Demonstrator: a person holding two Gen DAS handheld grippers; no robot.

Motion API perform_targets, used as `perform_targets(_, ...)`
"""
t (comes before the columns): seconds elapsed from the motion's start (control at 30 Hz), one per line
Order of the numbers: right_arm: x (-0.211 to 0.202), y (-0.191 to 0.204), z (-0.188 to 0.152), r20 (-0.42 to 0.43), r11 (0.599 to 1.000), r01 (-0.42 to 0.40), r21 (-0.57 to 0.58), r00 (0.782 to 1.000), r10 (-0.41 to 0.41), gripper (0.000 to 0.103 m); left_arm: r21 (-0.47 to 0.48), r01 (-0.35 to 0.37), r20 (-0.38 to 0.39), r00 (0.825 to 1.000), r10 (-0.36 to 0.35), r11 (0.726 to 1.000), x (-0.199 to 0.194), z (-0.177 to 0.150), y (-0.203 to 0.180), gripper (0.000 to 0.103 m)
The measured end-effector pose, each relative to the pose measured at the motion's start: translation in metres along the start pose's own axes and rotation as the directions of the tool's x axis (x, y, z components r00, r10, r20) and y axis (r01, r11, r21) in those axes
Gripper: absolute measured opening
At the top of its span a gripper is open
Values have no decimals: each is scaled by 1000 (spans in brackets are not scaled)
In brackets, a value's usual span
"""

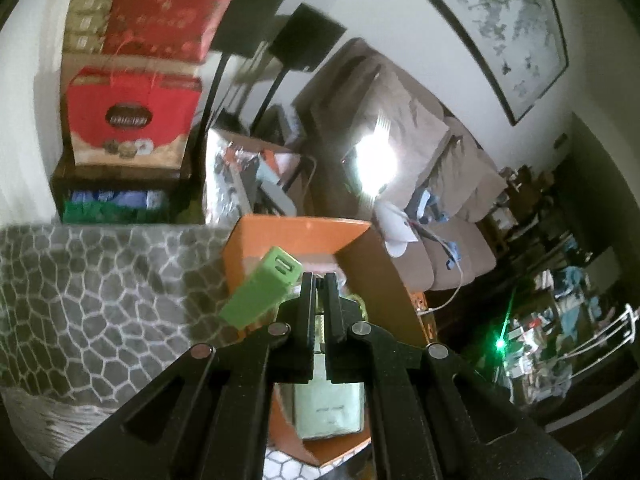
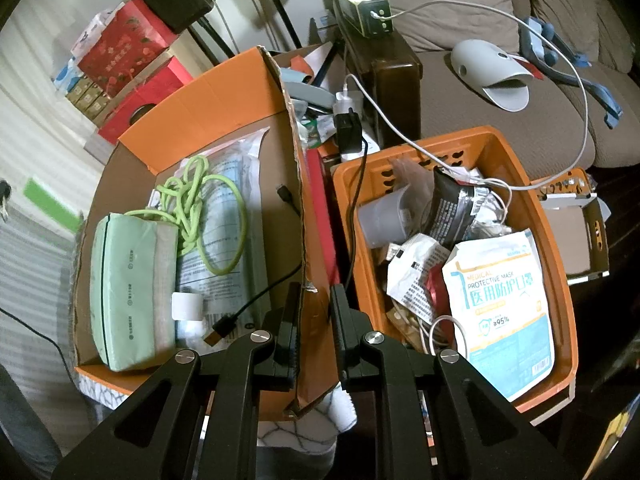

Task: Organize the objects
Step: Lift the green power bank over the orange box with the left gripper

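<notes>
Over the orange cardboard box [image 1: 296,236], my left claw [image 1: 319,280] has its two black fingers drawn almost together, with only a thin slit between them, and I cannot make out anything gripped in that slit. A green rectangular block [image 1: 262,290] hangs tilted just to the left of the fingertips, its slotted end up and toward the box; whether it touches the left finger I cannot tell. Below the claw a pale green pouch [image 1: 328,412] lies inside the box, and a grey patterned blanket [image 1: 88,292] spreads to the left. In the right wrist view, my right claw [image 2: 315,292] stands parted, its fingers on either side of the box's torn cardboard wall [image 2: 304,240] without pinching it. Left of that wall, inside the box, the pale green pouch [image 2: 128,292] lies beside a lime-green cord [image 2: 200,208] heaped on a clear packet [image 2: 236,220], with a black USB cable [image 2: 256,300] trailing across. Right of the wall, an orange plastic basket [image 2: 560,280] holds a medical mask pack [image 2: 504,304] among other wrappers.
</notes>
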State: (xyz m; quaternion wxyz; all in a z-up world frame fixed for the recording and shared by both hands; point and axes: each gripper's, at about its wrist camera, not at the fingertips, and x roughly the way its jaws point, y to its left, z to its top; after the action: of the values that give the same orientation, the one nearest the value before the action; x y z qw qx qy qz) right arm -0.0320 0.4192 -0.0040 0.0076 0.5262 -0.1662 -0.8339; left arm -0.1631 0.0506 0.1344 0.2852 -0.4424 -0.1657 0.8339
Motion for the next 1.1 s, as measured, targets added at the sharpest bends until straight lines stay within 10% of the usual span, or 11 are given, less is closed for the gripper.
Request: perform_targets(1.1,1,4,2,0,1000,-6,1,1000,6,14,169,126,-231,969,-85,978,107,-53,-153,3)
